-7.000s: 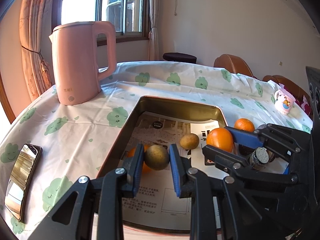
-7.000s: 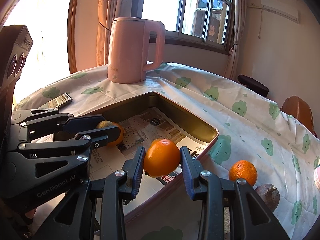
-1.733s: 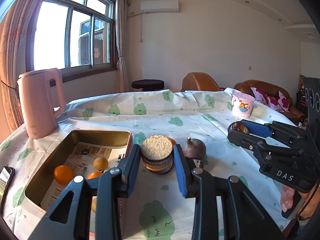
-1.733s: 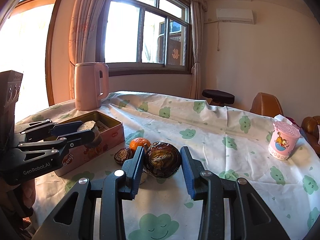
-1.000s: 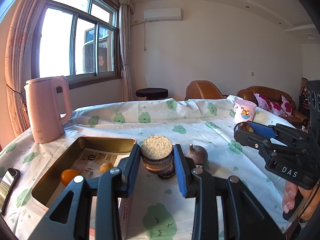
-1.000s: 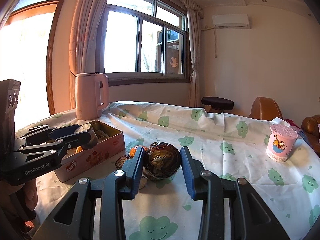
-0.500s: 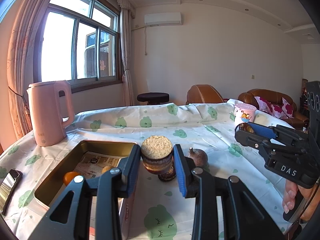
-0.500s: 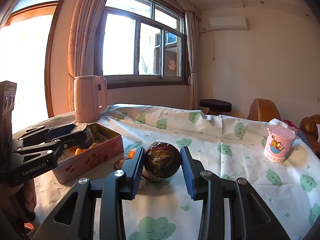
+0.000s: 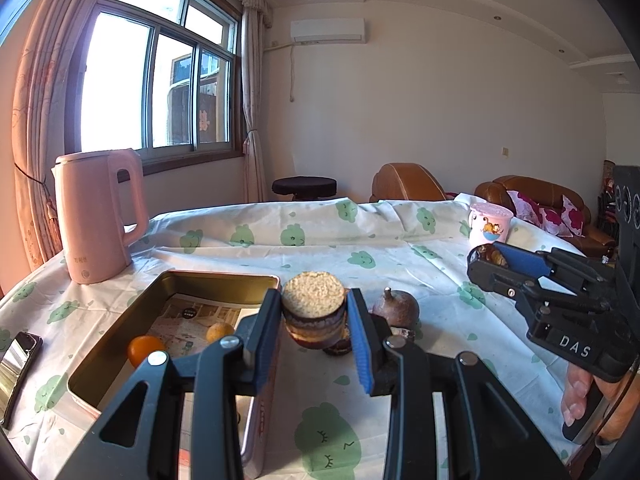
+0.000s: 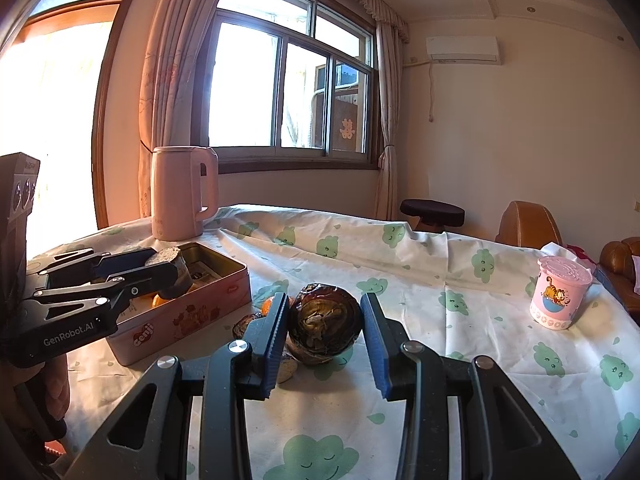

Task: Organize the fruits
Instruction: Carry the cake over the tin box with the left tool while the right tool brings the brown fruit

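The left gripper [image 9: 314, 334] is clenched on a cut brown fruit [image 9: 314, 310], the right gripper [image 10: 324, 338] on a dark fruit [image 10: 325, 325]; both have been lifted higher above the bench [image 9: 400, 248], so transfer toward the tin [image 9: 120, 332] is judged next.

- The left gripper [image 9: 315, 322] is held level above the surface [image 9: 400, 248], over the near right corner of the tin box [image 9: 120, 334]; its jaws are clamped on a cut dark fruit [image 9: 314, 308].
- The right gripper [image 10: 325, 330] hangs to the right of the tin box, jaws pressed against a round dark fruit [image 10: 326, 324].
- Fingers [image 9: 576, 396] of the person's right hand wrap that gripper's handle.
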A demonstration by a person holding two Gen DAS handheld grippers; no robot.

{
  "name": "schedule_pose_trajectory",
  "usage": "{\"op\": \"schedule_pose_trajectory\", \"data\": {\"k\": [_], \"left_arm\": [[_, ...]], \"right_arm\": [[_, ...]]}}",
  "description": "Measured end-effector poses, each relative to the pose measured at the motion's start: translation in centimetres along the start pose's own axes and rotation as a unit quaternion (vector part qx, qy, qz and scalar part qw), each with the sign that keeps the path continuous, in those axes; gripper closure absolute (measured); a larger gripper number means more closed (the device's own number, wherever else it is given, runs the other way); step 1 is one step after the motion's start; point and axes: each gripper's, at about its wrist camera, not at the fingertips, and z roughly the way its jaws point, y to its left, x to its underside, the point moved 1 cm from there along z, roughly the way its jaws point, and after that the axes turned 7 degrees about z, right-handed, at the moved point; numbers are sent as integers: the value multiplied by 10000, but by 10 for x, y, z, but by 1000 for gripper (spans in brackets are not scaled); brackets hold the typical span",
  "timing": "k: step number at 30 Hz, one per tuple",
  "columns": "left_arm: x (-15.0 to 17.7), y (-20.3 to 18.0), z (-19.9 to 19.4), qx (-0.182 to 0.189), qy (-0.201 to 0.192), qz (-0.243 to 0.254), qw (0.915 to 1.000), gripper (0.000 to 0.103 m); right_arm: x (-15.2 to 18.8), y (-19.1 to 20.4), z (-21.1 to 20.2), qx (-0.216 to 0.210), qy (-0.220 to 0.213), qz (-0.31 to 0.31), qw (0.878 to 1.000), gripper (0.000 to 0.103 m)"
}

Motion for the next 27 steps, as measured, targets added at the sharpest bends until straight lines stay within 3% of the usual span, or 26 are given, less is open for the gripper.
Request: {"op": "schedule_pose_trajectory", "data": {"k": [18, 27], "left_arm": [[10, 83, 1, -675, 305, -464, 9962, 68], [14, 98, 7, -714, 437, -524, 9951, 68]], "right_arm": [[-21, 61, 40, -650, 201, -358, 9970, 64], [-21, 92, 60, -926, 347, -495, 9939, 64]]}}
